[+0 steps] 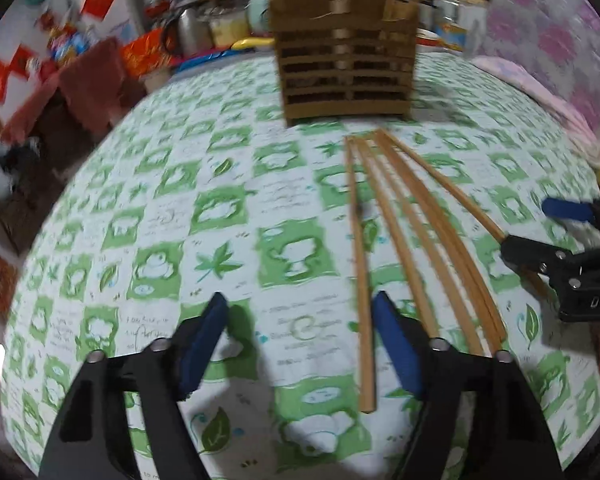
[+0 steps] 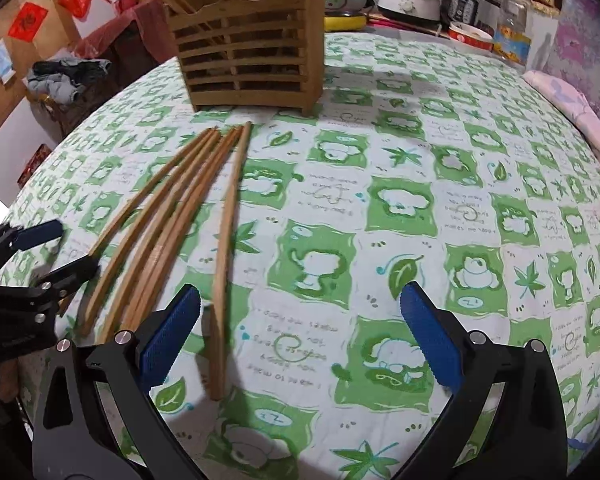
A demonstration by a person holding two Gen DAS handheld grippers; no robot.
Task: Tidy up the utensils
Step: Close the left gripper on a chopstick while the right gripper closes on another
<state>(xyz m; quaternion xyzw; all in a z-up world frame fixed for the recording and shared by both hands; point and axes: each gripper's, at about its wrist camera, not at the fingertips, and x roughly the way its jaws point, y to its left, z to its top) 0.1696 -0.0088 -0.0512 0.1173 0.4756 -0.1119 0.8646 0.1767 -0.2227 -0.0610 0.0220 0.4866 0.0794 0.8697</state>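
The left gripper [image 1: 300, 344] hovers with its blue-padded fingers [image 1: 204, 340] spread apart and empty above the near edge of the table under its green-and-white checked cloth [image 1: 180, 208]. A fan of thin wooden chopsticks [image 1: 412, 240] lies flat on the cloth just to its right, the leftmost stick [image 1: 360, 280] passing close along the inside of its right finger. Their long axes run from the near edge toward the far side, the far tips converging just short of the slatted wooden utensil holder [image 1: 346, 68], which stands upright near the far edge and already holds a few sticks.

Further right, the right gripper [image 2: 300, 340] is likewise parted and holds nothing; in its own view the chopsticks [image 2: 172, 232] lie to its left, the lone rightmost stick [image 2: 226, 264] just inside its left finger. Both grippers sit at the near ends of the sticks, so neither is clearly nearer. A pick would likely mean closing across a stick's width, then lifting it forward to the holder [image 2: 244, 48].
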